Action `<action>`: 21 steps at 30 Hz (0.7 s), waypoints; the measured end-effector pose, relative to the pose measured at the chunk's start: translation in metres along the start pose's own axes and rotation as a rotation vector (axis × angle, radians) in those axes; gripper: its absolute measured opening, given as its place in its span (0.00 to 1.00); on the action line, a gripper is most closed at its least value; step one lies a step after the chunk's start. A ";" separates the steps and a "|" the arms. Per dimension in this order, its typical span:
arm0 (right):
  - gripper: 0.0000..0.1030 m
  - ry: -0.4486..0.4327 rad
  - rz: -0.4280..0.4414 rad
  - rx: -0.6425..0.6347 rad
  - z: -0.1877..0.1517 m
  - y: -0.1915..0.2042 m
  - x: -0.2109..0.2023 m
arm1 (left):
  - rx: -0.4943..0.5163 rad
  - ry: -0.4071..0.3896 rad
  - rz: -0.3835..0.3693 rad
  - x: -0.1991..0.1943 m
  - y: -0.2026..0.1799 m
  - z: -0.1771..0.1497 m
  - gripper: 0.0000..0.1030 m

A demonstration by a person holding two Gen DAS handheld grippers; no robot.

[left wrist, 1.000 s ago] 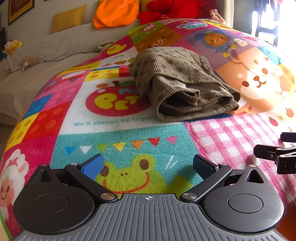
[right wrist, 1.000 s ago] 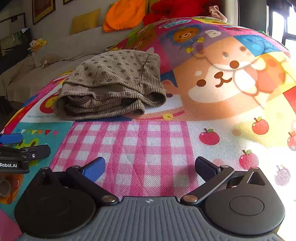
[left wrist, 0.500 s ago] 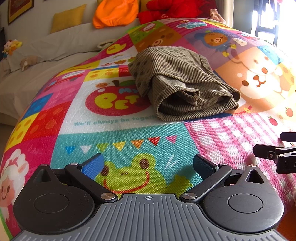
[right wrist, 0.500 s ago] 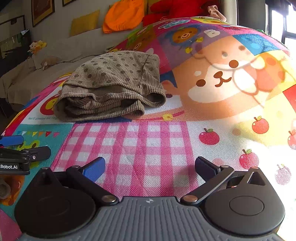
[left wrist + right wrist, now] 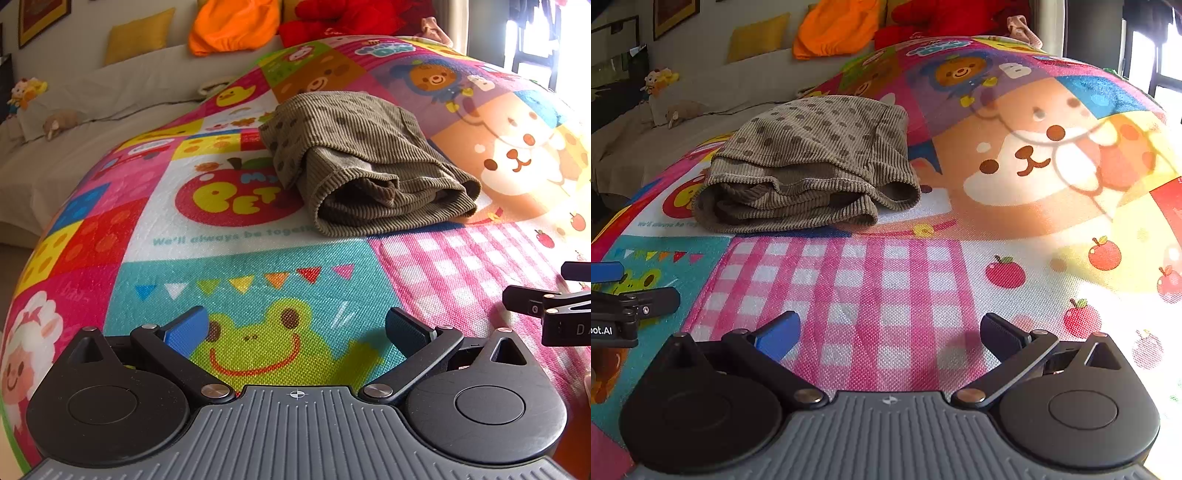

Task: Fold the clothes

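Garment [image 5: 373,173] sits folded in a compact bundle on the play mat [image 5: 258,280], beyond both grippers. Your left gripper [image 5: 295,328] and right gripper [image 5: 890,332] hang back from it, fingers spread, holding nothing, so the fold looks finished. Mat around the bundle is bare on every side.

One folded corduroy garment [image 5: 373,170], one patchwork mat [image 5: 258,280], two tools, one yellow cushion [image 5: 138,35]
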State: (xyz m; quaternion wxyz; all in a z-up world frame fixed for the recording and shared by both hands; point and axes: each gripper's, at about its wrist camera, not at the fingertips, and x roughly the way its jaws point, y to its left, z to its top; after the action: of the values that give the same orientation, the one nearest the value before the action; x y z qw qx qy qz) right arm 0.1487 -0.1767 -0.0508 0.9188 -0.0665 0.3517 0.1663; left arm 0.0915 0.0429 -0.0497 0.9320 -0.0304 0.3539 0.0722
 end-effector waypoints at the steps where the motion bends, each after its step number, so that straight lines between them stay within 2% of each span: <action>1: 1.00 -0.001 -0.004 0.001 0.000 0.000 0.000 | 0.000 0.000 0.000 0.000 0.000 0.000 1.00; 8: 1.00 -0.034 -0.043 -0.080 -0.003 0.012 -0.006 | -0.004 0.001 0.004 -0.001 0.001 -0.001 1.00; 14: 1.00 -0.027 0.037 -0.077 0.000 -0.002 -0.001 | -0.006 0.000 0.004 -0.002 0.001 -0.002 1.00; 21: 1.00 -0.041 0.033 -0.061 -0.002 0.001 -0.001 | -0.011 -0.002 -0.005 -0.003 0.002 -0.002 1.00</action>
State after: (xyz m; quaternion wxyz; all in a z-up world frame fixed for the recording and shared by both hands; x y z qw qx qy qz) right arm 0.1465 -0.1766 -0.0520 0.9206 -0.0853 0.3286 0.1932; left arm 0.0880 0.0444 -0.0492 0.9324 -0.0363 0.3524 0.0720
